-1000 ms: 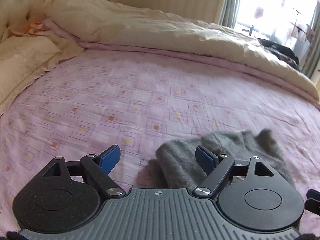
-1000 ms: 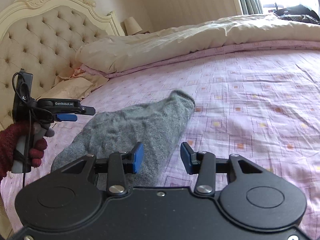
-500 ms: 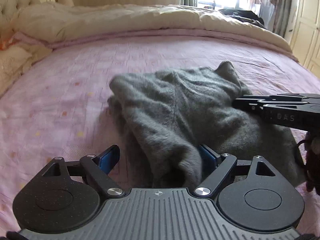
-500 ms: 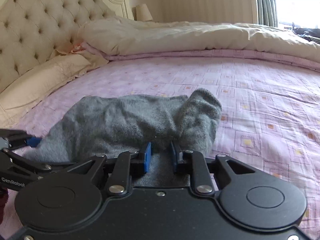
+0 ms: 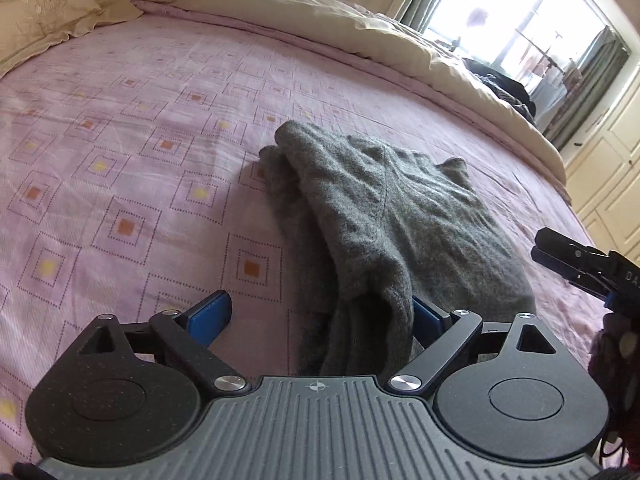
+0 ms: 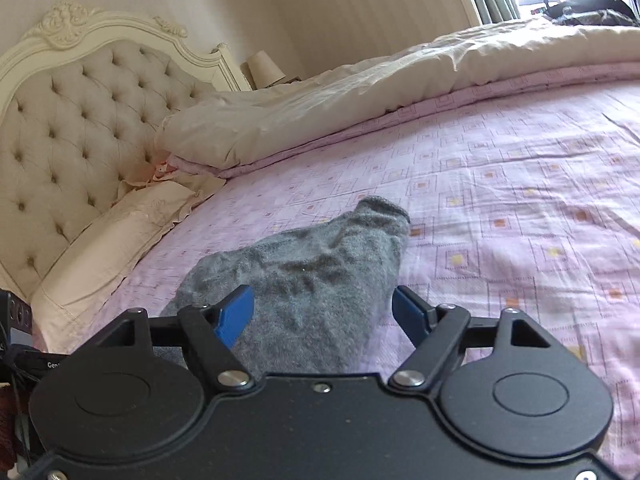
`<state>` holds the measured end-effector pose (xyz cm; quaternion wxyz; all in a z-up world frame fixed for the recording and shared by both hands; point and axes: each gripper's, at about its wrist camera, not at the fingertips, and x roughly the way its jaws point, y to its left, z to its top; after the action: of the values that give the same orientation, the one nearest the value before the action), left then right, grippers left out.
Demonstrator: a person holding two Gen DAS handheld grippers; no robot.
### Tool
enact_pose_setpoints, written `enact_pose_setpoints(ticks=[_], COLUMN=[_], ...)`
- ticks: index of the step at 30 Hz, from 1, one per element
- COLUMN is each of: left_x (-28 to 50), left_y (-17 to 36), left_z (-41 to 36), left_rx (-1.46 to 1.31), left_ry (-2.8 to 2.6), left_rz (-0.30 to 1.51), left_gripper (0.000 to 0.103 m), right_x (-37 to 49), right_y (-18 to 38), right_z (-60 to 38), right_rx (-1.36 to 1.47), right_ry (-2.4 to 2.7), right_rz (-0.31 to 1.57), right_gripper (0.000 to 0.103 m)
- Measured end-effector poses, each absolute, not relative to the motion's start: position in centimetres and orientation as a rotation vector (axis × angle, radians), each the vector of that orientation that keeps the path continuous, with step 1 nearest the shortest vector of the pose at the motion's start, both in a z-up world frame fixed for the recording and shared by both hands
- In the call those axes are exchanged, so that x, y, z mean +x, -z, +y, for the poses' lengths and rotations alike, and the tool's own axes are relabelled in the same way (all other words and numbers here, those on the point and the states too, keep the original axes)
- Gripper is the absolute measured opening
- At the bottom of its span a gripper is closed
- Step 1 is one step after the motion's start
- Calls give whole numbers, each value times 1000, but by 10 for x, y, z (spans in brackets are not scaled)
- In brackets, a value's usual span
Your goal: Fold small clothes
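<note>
A grey fuzzy sock (image 5: 392, 216) lies on the pink patterned bedsheet (image 5: 120, 152), doubled over with a fold at its far end. My left gripper (image 5: 320, 316) is open, with the sock's near end lying between its blue pads and against the right one. In the right wrist view the same sock (image 6: 320, 276) lies flat, its cuff pointing away. My right gripper (image 6: 324, 312) is open just above the sock's near part. The right gripper's fingers (image 5: 576, 264) show at the right edge of the left wrist view.
A cream duvet (image 6: 400, 88) is bunched along the far side of the bed. A tufted headboard (image 6: 72, 136) and a cream pillow (image 6: 108, 252) stand at the left. A window (image 5: 520, 28) and white cupboards (image 5: 612, 184) are beyond the bed.
My right gripper has opened and let go of the sock, then pulled back. The left gripper has stayed open and drawn back a little, the sock now lying folded.
</note>
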<state>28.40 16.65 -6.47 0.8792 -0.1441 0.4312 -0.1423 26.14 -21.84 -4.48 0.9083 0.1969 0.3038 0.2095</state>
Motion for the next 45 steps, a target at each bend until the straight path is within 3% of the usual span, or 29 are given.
enact_pose_setpoints(ticks=[7, 11, 15, 17, 18, 19, 20, 21, 23, 30, 38, 42, 45], left_x=[288, 302, 316, 318, 318, 318, 319, 320, 315, 253, 147, 114, 100], left_y=[69, 74, 77, 77, 78, 78, 81, 85, 87, 61, 67, 76, 78], left_z=[153, 143, 132, 130, 130, 130, 131, 133, 136, 128, 126, 132, 140], left_rx=[-322, -341, -349, -356, -367, -388, -425, -481, -549, -496, -497, -459, -380], left_ry=[340, 364, 425, 436, 447, 474, 496, 507, 512, 566, 620, 556, 447], left_rz=[924, 923, 929, 931, 931, 933, 951, 975, 985, 990, 1020, 974, 915], left_gripper=[93, 101, 102, 101, 99, 77, 42, 32, 28, 28, 28, 31, 41], right_x=[263, 264, 260, 258, 258, 257, 255, 252, 243, 172, 65, 33, 17], right_y=[71, 90, 100, 99, 100, 100, 100, 97, 87, 44, 46, 56, 65], right_z=[-225, -217, -207, -203, -202, -201, -199, -197, -194, -201, -204, -195, -197], right_rx=[565, 656, 652, 641, 644, 639, 624, 605, 568, 491, 433, 322, 276], right_ry=[-545, -619, -662, -679, -674, -663, -657, -650, -629, -627, -614, -540, -469], right_rz=[716, 760, 757, 763, 773, 785, 790, 784, 770, 778, 872, 858, 850], right_gripper=[79, 79, 79, 70, 58, 34, 30, 30, 29, 28, 30, 40, 49])
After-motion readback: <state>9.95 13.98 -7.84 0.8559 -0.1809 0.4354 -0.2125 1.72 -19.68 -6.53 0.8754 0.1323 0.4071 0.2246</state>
